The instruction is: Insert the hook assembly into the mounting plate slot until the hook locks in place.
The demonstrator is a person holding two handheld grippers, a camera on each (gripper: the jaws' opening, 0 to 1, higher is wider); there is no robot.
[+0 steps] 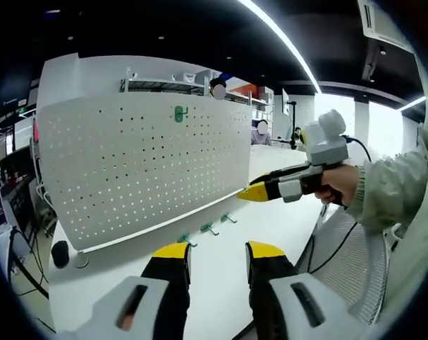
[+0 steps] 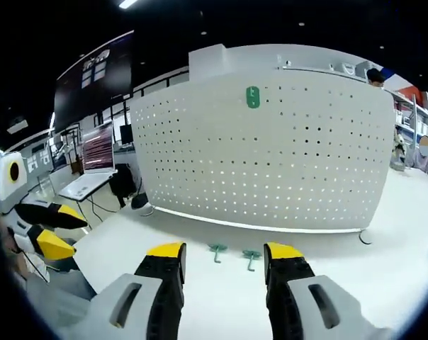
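Two green hooks (image 2: 216, 251) (image 2: 251, 258) lie on the white table (image 2: 200, 297) near the bottom edge of the upright white pegboard (image 2: 271, 156); one more green hook (image 2: 252, 97) sits near its top edge. Left gripper (image 1: 217, 255) and right gripper (image 2: 223, 255) both stand wide, holding nothing, with bare table between them and the board.

The green hook (image 2: 253, 97) on the pegboard (image 2: 271, 156) is too small to tell how it seats — likewise the loose hooks (image 1: 208, 229) near the board's foot. The left tongs (image 2: 47, 227) are cut off at the view's edge.
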